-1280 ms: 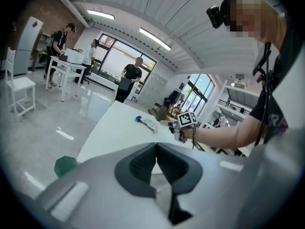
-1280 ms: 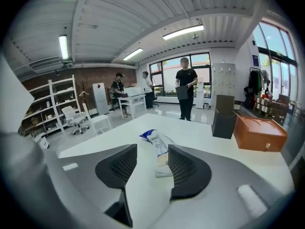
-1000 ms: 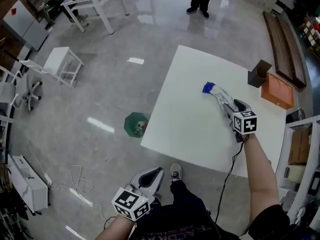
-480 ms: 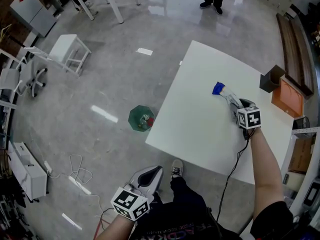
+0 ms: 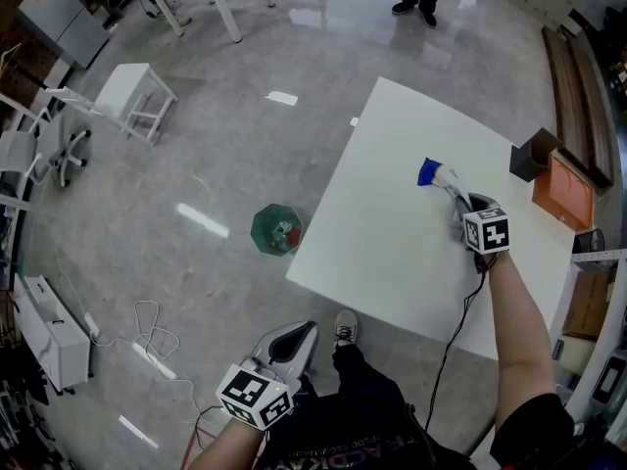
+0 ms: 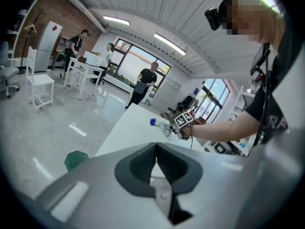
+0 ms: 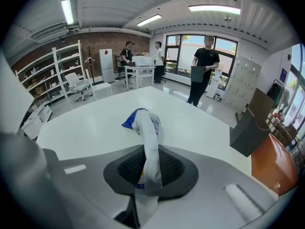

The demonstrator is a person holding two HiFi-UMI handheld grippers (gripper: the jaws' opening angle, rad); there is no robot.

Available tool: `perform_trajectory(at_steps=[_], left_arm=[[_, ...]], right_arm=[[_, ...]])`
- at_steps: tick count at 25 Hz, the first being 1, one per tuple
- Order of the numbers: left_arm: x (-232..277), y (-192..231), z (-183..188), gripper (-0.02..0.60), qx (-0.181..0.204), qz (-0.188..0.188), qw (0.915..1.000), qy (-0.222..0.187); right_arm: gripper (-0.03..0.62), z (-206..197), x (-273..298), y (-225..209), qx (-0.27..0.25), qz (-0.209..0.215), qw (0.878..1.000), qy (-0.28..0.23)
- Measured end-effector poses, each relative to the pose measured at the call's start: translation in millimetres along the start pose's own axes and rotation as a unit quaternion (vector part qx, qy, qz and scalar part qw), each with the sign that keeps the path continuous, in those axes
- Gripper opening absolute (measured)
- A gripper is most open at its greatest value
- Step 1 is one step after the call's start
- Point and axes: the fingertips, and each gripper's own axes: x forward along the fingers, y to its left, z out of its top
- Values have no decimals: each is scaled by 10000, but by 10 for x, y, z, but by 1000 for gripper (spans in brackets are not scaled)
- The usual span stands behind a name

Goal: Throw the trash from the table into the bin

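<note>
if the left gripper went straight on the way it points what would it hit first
Probably the near edge of the white table, which lies straight ahead of the shut, empty left gripper. The green bin sits off to the left of that line. Depth is unclear.

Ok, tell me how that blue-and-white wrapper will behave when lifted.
Probably floppy: the wrapper creases and bends where the right gripper, jaws closing, pinches it. Likely light, since it looks thin and flattened. Its free blue end may droop or swing.
</note>
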Motion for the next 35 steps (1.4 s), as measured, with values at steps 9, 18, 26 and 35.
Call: perform_trajectory(at_steps=[9, 18, 26, 35], left_arm=[[-102, 16, 26, 8, 11, 11, 9999, -135], [-324, 29, 11, 9, 20, 88, 9995, -306], [-529, 58, 48, 8, 14, 133, 9985, -524], [-1055, 281, 78, 9, 16, 521, 9947, -888]], right_arm=[[34, 201, -178, 216, -206, 34, 9993, -324], [26, 497, -548, 574, -221, 190, 9949, -967], [25, 939, -1178, 1116, 95, 767, 9782, -1925], [25, 1434, -1971, 2324, 375, 2018, 9307, -3028]])
